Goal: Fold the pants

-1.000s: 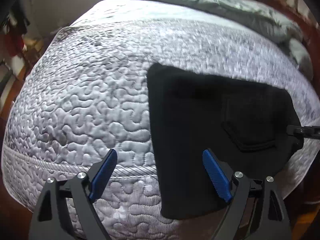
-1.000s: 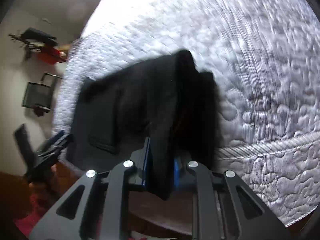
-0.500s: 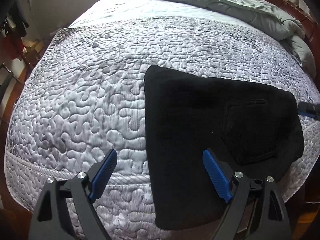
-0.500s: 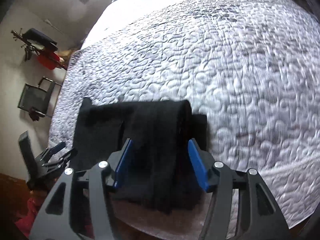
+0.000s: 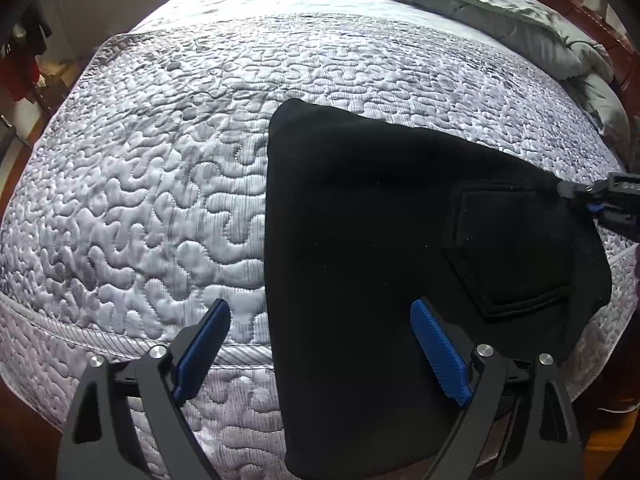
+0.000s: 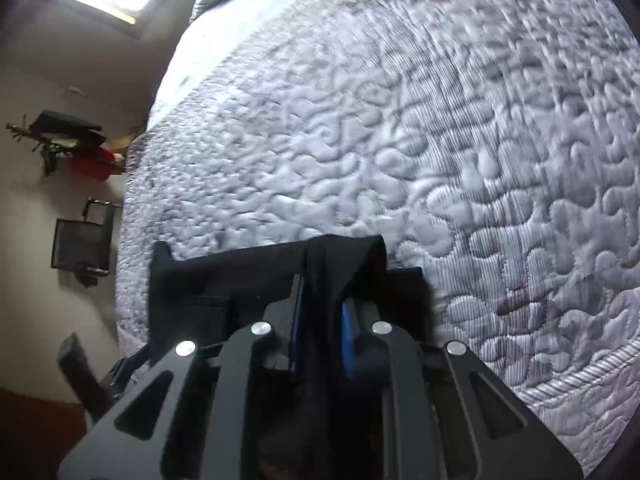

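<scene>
Black pants (image 5: 380,240) lie folded flat on the quilted mattress (image 5: 140,160), back pocket (image 5: 516,248) up, their near end hanging over the bed's front edge. My left gripper (image 5: 320,352) is open and empty, its right finger (image 5: 438,360) over the pants' near edge, its left finger (image 5: 204,344) over the mattress. My right gripper (image 6: 322,320) is shut on a bunched fold of the pants (image 6: 340,252) at their right end. It also shows in the left wrist view (image 5: 612,200) at the pants' right corner.
A grey comforter (image 5: 500,12) is piled at the far side of the bed. A wooden bed frame (image 5: 580,0) runs along the far right. A black chair (image 6: 80,240) and red items (image 6: 92,160) stand by the wall on the left.
My right gripper was shut on the pants, opened half a second ago, and has shut again on a fold at their right end. The left gripper stayed open and moved a little closer.
</scene>
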`<state>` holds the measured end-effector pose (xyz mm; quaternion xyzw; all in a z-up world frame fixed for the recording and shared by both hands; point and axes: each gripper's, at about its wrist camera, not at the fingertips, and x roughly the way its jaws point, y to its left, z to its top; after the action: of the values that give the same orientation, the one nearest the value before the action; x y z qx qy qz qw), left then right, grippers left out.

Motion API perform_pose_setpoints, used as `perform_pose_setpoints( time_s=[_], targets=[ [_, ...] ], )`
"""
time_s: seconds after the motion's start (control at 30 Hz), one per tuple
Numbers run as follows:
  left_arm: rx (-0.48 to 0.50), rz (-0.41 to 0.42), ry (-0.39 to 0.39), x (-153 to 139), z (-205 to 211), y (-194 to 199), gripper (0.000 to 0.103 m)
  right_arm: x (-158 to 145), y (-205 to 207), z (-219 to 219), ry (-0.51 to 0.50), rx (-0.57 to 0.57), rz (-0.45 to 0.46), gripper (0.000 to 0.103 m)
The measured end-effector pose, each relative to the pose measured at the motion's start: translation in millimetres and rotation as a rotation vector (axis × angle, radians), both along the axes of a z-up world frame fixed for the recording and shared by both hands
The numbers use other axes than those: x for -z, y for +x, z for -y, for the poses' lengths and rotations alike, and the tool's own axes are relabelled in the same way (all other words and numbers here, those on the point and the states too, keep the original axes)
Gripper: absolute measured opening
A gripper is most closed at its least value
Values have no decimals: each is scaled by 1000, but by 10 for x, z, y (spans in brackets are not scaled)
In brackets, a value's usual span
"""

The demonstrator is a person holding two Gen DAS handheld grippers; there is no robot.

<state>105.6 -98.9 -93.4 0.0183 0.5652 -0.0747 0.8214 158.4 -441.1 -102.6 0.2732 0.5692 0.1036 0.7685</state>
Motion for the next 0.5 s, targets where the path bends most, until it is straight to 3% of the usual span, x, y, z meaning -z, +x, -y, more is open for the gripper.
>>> perform_pose_setpoints(
  time_s=[0.2, 0.27, 0.37, 0.5],
  targets=[
    [19, 5, 23, -58, -1, -77, 91, -239, -225, -68, -73, -43, 38, 49],
    [21, 7, 14, -76, -15, -125, 91, -355, -415, -116, -85, -80, 53, 50],
    [25, 7, 8, -82, -42, -221, 91, -379, -728, -180, -73, -117, 33, 61],
    [18, 1, -17, -59, -83, -305, 92, -285, -981, -236, -39, -135, 7, 61]
  ],
)
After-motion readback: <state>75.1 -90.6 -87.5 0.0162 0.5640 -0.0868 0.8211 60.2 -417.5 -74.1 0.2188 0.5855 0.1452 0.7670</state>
